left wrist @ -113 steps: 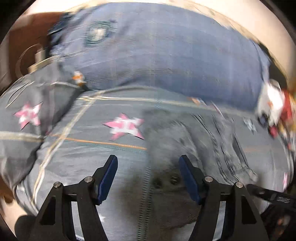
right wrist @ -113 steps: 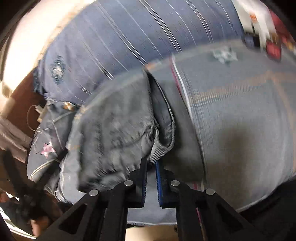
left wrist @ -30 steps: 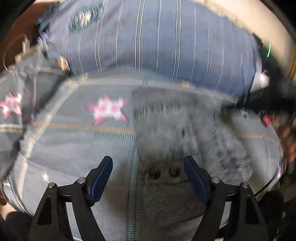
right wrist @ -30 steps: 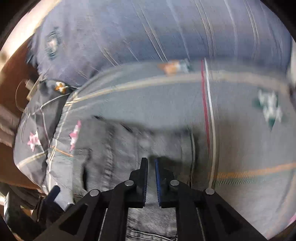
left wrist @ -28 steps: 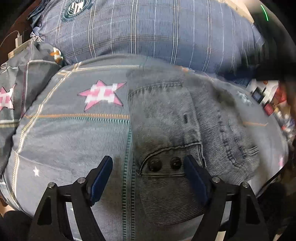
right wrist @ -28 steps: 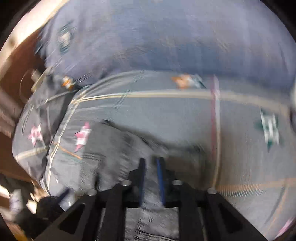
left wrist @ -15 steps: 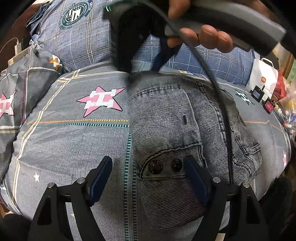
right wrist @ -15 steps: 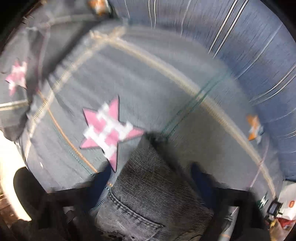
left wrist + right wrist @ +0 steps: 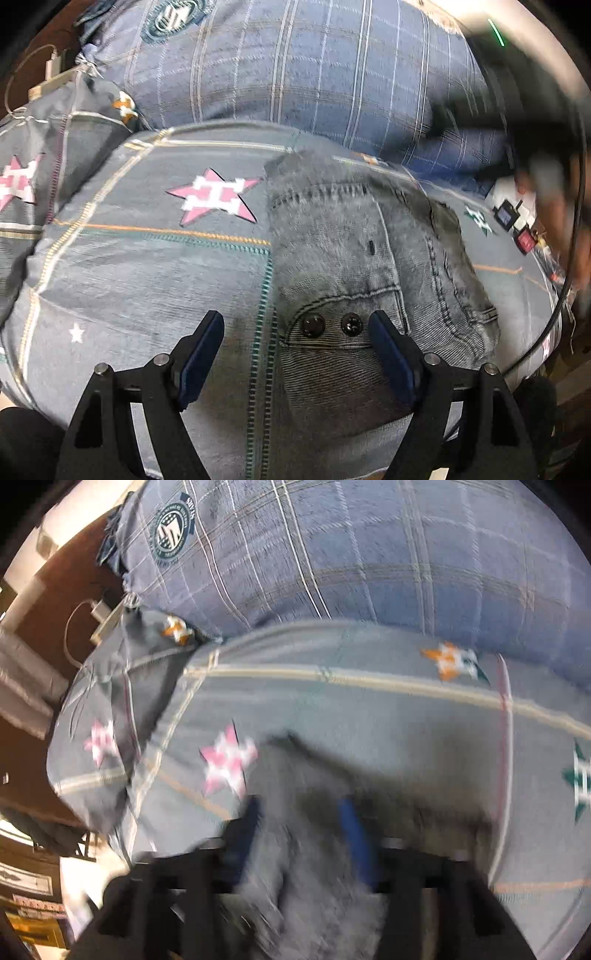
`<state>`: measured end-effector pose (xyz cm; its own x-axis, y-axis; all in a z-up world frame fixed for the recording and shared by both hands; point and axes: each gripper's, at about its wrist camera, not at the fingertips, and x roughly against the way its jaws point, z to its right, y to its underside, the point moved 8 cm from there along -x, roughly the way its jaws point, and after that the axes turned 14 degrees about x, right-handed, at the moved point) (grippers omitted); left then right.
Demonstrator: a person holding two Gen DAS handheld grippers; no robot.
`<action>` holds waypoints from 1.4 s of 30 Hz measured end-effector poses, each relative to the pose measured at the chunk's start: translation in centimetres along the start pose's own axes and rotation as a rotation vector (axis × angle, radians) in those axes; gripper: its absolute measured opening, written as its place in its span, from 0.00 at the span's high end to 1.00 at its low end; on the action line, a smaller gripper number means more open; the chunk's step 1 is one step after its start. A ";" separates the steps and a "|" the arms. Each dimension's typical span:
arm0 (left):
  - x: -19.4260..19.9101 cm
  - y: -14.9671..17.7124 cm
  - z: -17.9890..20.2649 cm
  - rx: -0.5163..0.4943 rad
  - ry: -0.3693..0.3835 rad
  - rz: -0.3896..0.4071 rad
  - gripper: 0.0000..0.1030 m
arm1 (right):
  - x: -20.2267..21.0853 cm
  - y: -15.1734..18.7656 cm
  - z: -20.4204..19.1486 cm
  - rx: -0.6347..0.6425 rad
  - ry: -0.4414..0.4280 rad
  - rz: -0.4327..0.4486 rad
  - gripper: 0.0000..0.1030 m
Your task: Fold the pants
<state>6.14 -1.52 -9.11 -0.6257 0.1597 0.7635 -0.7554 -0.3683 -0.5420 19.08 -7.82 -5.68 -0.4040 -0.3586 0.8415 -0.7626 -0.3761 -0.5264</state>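
Grey denim pants (image 9: 354, 266) lie folded into a compact stack on the grey star-print bedspread (image 9: 147, 266), waistband with two dark snap buttons (image 9: 332, 325) nearest me. My left gripper (image 9: 295, 347) is open and empty, its blue-padded fingers (image 9: 201, 354) spread just above the near edge of the pants. In the right wrist view the pants (image 9: 314, 867) are blurred below my right gripper (image 9: 303, 823), which is open and holds nothing. The right hand and its cable show as a dark blur at the right of the left wrist view.
A blue plaid pillow (image 9: 314, 74) with a round crest lies across the back of the bed. A second star-print pillow (image 9: 55, 147) sits at the left. A white bag and small red and black items (image 9: 517, 229) lie at the right. A charger cable (image 9: 92, 613) hangs over the brown headboard.
My right gripper let go of the pants, opened, and pulled back from over the stack toward the right. The pants now lie flat and folded. My left gripper stayed open in place.
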 end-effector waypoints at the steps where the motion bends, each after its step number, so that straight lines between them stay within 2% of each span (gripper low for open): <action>1: 0.3 -0.2 -0.2 0.007 -0.008 0.007 0.21 | -0.8 1.7 0.9 -0.005 0.044 -0.006 0.39; 2: 0.6 -0.3 -0.3 0.022 -0.016 0.010 0.21 | -2.1 4.0 2.6 -0.028 0.094 -0.058 0.40; 3: 0.9 -0.4 -0.5 0.036 -0.022 0.008 0.21 | -3.1 5.7 3.7 -0.051 0.107 -0.099 0.40; 4: 1.1 -0.4 -0.6 0.040 -0.029 0.008 0.21 | -3.1 6.3 4.0 -0.068 0.085 -0.064 0.40; 6: 1.4 -0.3 -1.0 0.036 -0.068 0.012 0.21 | -0.9 6.5 3.8 -0.086 0.114 0.008 0.39; 8: 1.5 -0.1 -1.2 0.045 -0.081 0.003 0.21 | 1.2 6.5 2.9 -0.087 0.097 0.098 0.39; 10: 1.5 0.1 -1.4 0.043 -0.095 -0.005 0.21 | 2.1 7.5 1.8 -0.070 0.076 0.143 0.34; 11: 1.6 0.1 -1.4 0.040 -0.102 -0.005 0.21 | 1.6 8.5 1.5 -0.037 0.089 0.125 0.32; 13: 1.8 0.3 -1.3 0.033 -0.114 -0.006 0.21 | -1.2 10.8 2.5 -0.045 0.111 0.024 0.32; 14: 1.8 0.3 -1.2 0.026 -0.117 -0.011 0.21 | -1.7 11.4 2.9 -0.064 0.090 0.028 0.32; 15: 2.0 0.4 -1.0 0.012 -0.120 -0.009 0.21 | -1.0 11.4 3.1 -0.076 0.083 0.068 0.32; 17: 2.2 0.3 -0.9 -0.003 -0.137 0.003 0.21 | 0.8 11.3 2.8 -0.089 0.097 0.097 0.32; 20: 2.3 0.2 -0.8 -0.004 -0.137 0.001 0.21 | 3.1 11.7 2.3 -0.090 0.071 0.154 0.32; 24: 2.1 0.3 -0.7 -0.012 -0.146 -0.004 0.21 | 3.7 14.2 3.9 -0.169 0.016 0.158 0.32; 27: 1.6 0.1 -0.7 0.012 -0.089 -0.040 0.21 | 3.8 15.9 6.0 -0.241 -0.026 0.156 0.32; 32: -1.5 -1.5 -1.6 0.204 0.113 -0.170 0.21 | 3.8 16.7 9.6 -0.386 -0.173 0.180 0.32; 34: -3.3 -1.9 -1.3 0.238 0.159 -0.231 0.21 | 3.4 16.5 10.3 -0.407 -0.198 0.176 0.32; 36: -4.5 -2.1 -0.9 0.251 0.175 -0.262 0.21 | 2.5 16.1 10.4 -0.428 -0.265 0.149 0.32; 37: -4.8 -2.1 -0.7 0.254 0.177 -0.269 0.21 | 2.2 16.0 10.1 -0.420 -0.275 0.143 0.32; 38: -5.2 -2.1 -0.4 0.256 0.189 -0.278 0.21 | 1.9 15.9 9.8 -0.390 -0.245 0.121 0.32; 39: -5.5 -2.2 -0.2 0.255 0.192 -0.277 0.21 | 1.5 15.9 10.0 -0.372 -0.179 0.102 0.32; 40: -5.6 -2.3 0.0 0.250 0.190 -0.269 0.21 | 1.0 15.9 10.1 -0.379 -0.159 0.099 0.32; 42: -5.9 -2.5 0.6 0.242 0.190 -0.271 0.21 | 0.3 15.4 10.0 -0.390 -0.196 0.106 0.31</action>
<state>11.82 -2.07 -12.04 -0.4519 0.4386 0.7768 -0.8446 -0.4905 -0.2144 12.26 -22.24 -14.74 -0.4151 -0.5470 0.7269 -0.8709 0.0079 -0.4913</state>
